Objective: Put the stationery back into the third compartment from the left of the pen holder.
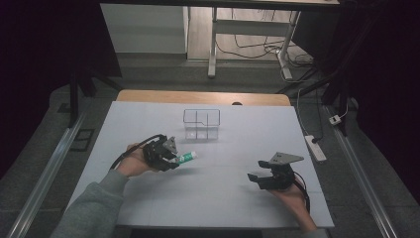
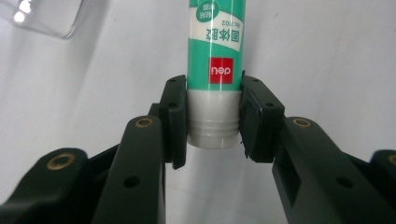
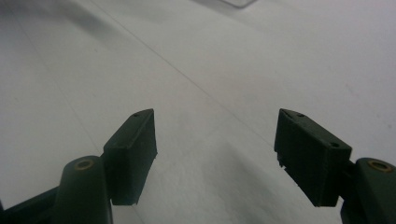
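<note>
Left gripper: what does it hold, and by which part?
The left gripper holds a glue stick, clamped at its grey end.

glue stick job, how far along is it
Done: the left claw has gripped the glue stick near its grey end, jaws shut on both sides. In hand: it holds the stick sideways, pointing roughly toward the clear organizer, apparently just off the white table. Left: the organizer's compartments look empty, so the stick probably goes in there. The right claw is open and holds nothing.
</note>
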The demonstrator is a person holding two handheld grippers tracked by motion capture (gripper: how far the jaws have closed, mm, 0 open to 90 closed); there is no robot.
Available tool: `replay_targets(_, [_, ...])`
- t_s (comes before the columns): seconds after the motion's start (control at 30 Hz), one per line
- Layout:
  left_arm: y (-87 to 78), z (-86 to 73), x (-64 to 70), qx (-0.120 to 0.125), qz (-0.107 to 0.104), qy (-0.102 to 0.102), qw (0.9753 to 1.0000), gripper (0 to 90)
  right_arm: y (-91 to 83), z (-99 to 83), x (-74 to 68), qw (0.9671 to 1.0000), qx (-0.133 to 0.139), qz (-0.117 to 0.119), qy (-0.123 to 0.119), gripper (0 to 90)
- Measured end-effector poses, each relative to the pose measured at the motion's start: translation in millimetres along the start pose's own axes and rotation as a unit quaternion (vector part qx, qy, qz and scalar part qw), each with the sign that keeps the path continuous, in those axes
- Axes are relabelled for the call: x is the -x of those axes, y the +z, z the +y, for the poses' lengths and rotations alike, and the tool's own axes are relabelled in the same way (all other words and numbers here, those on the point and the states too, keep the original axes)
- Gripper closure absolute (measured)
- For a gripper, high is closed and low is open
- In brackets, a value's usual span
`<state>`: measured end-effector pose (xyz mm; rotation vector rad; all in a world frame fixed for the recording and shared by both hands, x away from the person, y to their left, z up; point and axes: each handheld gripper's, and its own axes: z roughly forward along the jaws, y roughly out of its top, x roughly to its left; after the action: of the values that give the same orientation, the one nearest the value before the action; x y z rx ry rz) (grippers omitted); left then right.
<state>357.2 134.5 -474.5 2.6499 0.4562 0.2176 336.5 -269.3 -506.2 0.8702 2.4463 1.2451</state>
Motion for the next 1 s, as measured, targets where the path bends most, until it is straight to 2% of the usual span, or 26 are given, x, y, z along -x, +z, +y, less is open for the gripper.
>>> replay_targets(0.07, [1.3, 4.9, 4.5, 0.000, 0.002, 0.002, 1.0000, 64.6, 0.7, 1.7, -1.9, 0.9999, 0.014, 0.005, 0.002, 29.1])
replay_targets(0.27, [6.2, 16.1, 14.8, 0.005, -0.004, 0.005, 1.0000, 64.6, 4.3, 12.6, -9.7, 1.0000, 0.001, 0.004, -0.004, 28.5])
replay_targets(0.5, [13.1, 23.6, 19.7, 0.010, -0.013, -0.007, 0.9998, 64.6, 8.8, 29.3, -26.3, 0.9991, -0.003, 0.009, -0.041, 28.6])
replay_targets(0.63, [19.3, 29.9, 23.7, 0.010, -0.019, -0.004, 0.9998, 64.6, 14.4, 39.2, -37.7, 0.9976, -0.007, 0.014, -0.067, 29.0])
replay_targets(0.77, [24.4, 37.3, 27.5, 0.012, -0.025, -0.003, 0.9996, 64.6, 20.6, 47.2, -48.2, 0.9957, -0.012, 0.020, -0.090, 29.8])
replay_targets(0.9, [28.8, 43.3, 29.8, 0.010, -0.034, -0.001, 0.9994, 64.6, 26.4, 53.5, -59.3, 0.9922, -0.020, 0.021, -0.122, 30.3])
replay_targets(1.0, [32.0, 45.9, 30.9, 0.010, -0.040, -0.004, 0.9991, 64.6, 30.6, 57.6, -65.8, 0.9901, -0.019, 0.029, -0.136, 30.7])
